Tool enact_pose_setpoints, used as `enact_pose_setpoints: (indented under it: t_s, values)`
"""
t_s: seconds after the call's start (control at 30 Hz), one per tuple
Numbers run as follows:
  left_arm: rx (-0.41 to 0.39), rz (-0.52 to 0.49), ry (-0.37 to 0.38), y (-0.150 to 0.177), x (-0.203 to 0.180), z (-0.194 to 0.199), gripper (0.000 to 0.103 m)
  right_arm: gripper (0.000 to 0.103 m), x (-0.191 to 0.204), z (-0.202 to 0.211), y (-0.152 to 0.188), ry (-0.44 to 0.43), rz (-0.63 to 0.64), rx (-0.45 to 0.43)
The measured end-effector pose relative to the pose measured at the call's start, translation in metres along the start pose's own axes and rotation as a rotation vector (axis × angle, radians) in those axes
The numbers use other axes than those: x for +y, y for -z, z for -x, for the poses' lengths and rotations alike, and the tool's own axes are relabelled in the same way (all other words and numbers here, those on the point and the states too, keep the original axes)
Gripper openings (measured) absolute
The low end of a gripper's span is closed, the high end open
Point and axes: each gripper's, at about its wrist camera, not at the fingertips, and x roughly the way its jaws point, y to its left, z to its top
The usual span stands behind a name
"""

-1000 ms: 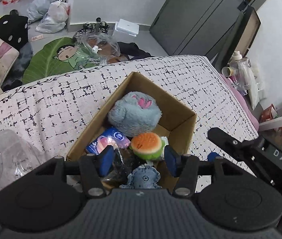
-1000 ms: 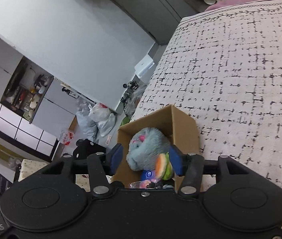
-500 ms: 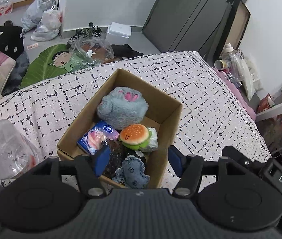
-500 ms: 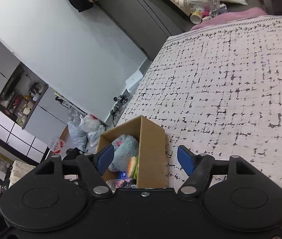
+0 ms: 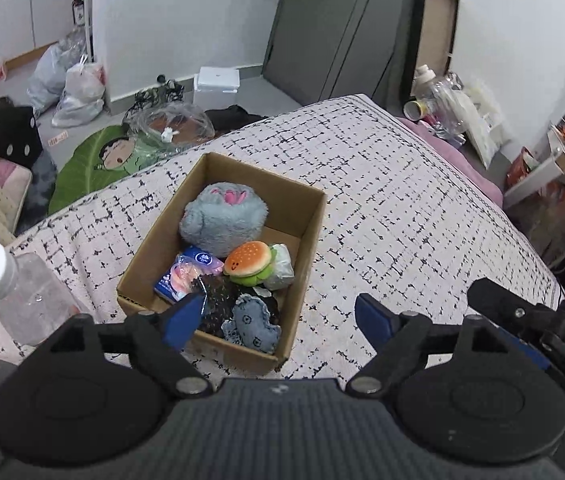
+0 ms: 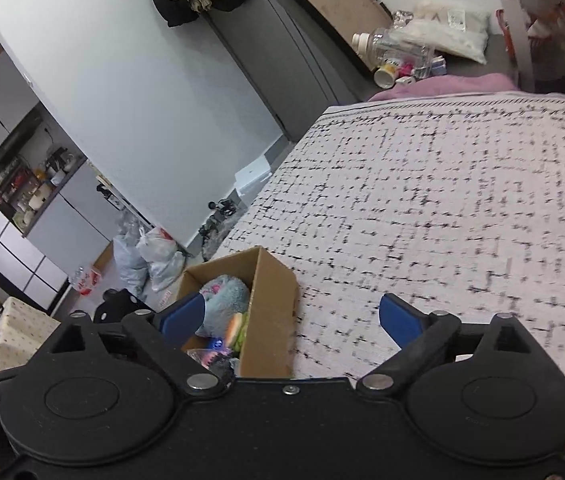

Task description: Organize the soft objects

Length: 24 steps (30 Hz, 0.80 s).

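A cardboard box (image 5: 306,236) stands on the checked bedspread (image 5: 402,208). It holds a grey-blue plush (image 5: 222,218), a burger toy (image 5: 248,260), a blue tissue pack (image 5: 186,276), a dark speckled pouch (image 5: 222,300) and a small denim plush (image 5: 254,322). My left gripper (image 5: 278,318) is open and empty above the box's near end. My right gripper (image 6: 292,316) is open and empty, above the box (image 6: 272,312) and its plush (image 6: 226,300); its body shows at the right of the left wrist view (image 5: 530,320).
A clear plastic bottle (image 5: 14,292) with a white cap stands left of the box. The bed's far edge drops to a floor with bags (image 5: 78,92), a green leaf mat (image 5: 94,164) and a white box (image 5: 218,80). Bottles and clutter (image 5: 446,104) lie at the far right.
Both grippers have pulled back and up from the box and opened wider. The box now looks smaller and farther away; the right view has swung over the bedspread.
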Motion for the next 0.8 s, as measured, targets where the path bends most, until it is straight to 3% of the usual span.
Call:
enact_pose_setpoints:
  t_s: [0.07, 0.8]
  values:
    - [-0.001, -0.021, -0.011, 0.002, -0.005, 0.006, 0.087, 0.103, -0.001, 0.011, -0.001, 0.015, 0.011, -0.007]
    - [-0.057, -0.12, 0.004, 0.035, -0.027, 0.087, 0.102, 0.103, 0.012, 0.105, 0.008, 0.115, 0.16, -0.011]
